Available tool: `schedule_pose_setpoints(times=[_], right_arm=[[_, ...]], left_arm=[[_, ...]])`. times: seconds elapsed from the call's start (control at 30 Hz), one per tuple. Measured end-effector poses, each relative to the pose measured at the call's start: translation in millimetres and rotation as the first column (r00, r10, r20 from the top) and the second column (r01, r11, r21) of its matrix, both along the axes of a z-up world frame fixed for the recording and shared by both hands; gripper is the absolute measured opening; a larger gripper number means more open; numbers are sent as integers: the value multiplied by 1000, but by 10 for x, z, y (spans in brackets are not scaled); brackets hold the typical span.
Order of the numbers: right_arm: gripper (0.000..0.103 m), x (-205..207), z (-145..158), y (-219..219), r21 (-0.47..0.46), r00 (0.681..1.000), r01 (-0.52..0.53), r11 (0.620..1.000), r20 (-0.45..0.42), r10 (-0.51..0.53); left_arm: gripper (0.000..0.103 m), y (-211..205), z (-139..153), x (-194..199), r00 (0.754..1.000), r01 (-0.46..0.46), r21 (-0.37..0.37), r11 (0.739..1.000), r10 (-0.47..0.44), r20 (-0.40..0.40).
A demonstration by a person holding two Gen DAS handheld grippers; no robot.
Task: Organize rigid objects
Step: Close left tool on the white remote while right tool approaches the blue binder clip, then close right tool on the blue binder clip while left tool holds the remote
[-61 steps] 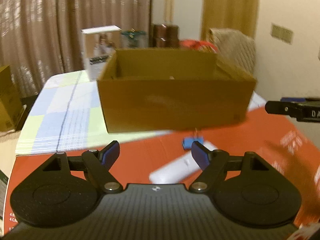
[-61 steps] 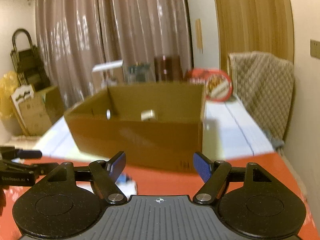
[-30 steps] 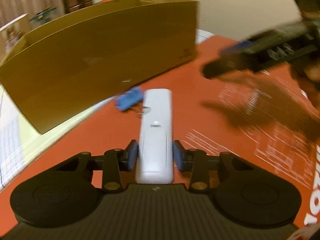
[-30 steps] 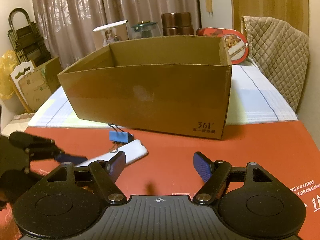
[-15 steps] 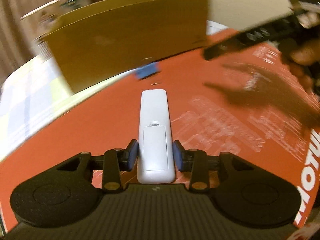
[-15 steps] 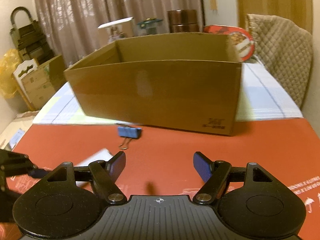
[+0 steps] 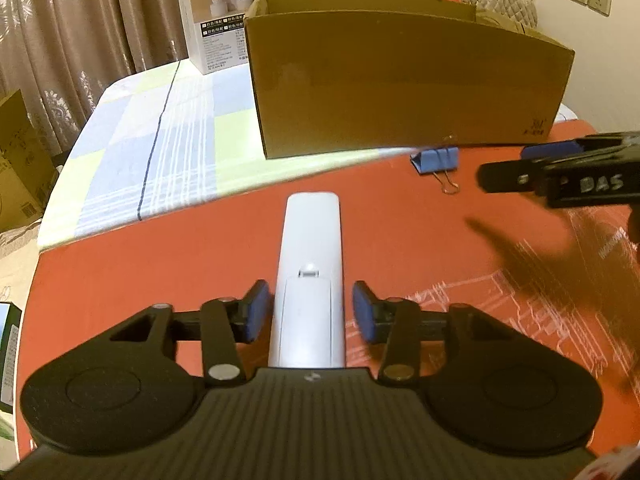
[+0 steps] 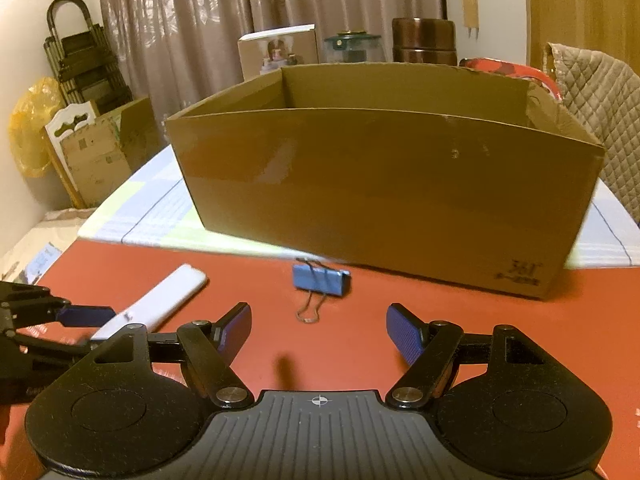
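A white remote control [image 7: 310, 276] lies back-side up on the red mat [image 7: 160, 264] that covers the near end of the desk, its battery cover toward the left hand-held gripper [image 7: 306, 311]. That gripper straddles the remote's near end with its blue pads [image 7: 256, 310] parted, a thin gap showing on each side, so it is released and grips nothing. From the right wrist view the same remote [image 8: 160, 300] lies flat and slanted at the left of the mat [image 8: 500, 320], with the left hand-held gripper [image 8: 76, 322] around its near end. A little farther on, a blue binder clip [image 7: 436, 160] rests on the mat with its wire handles pointing toward the near edge; it lies just in front of the cardboard box [image 7: 400, 84], apart from the remote. The right hand-held gripper [image 8: 319, 330] hovers near the clip [image 8: 320, 278], lined up with it, its fingers spread wide and nothing between them; in the left wrist view it [image 7: 532, 168] comes in blurred from the right edge, level with the clip. The open box [image 8: 380, 184] stands behind the mat on a pale checked cloth [image 7: 160, 128]. Beyond it sit a white product carton [image 7: 218, 16], a glass jar [image 8: 352, 46] and a brown canister [image 8: 424, 42], with a quilted chair back [image 8: 592, 92] to the right and curtains [image 8: 240, 8] behind.
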State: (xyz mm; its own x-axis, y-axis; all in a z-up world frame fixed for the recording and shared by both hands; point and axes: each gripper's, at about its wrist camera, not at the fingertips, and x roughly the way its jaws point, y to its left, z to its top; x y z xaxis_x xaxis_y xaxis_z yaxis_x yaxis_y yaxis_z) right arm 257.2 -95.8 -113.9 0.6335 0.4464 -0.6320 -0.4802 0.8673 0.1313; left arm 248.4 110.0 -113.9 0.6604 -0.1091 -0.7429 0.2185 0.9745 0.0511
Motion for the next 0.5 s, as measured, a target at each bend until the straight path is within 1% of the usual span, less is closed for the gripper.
schedule_pose_setpoints(times=[0.17, 0.3, 0.4, 0.43, 0.5], right_arm=[[71, 118, -97, 141, 1, 1000, 23, 1000, 21, -23], [71, 235, -188, 252, -1, 999, 30, 1000, 12, -30], [66, 323, -238, 340, -17, 999, 42, 999, 14, -42], [63, 349, -253, 368, -27, 999, 45, 999, 19, -45], [61, 402, -286, 414, -45, 998, 54, 997, 30, -53]], left_arm=[[46, -2, 0, 83, 1000, -21, -10, 1000, 21, 5], [47, 15, -41, 134, 999, -39, -25, 999, 39, -10], [48, 21, -69, 159, 999, -36, -26, 999, 35, -20], [48, 17, -77, 169, 999, -34, -22, 999, 33, -23], [48, 8, -85, 160, 999, -29, -15, 999, 28, -25]])
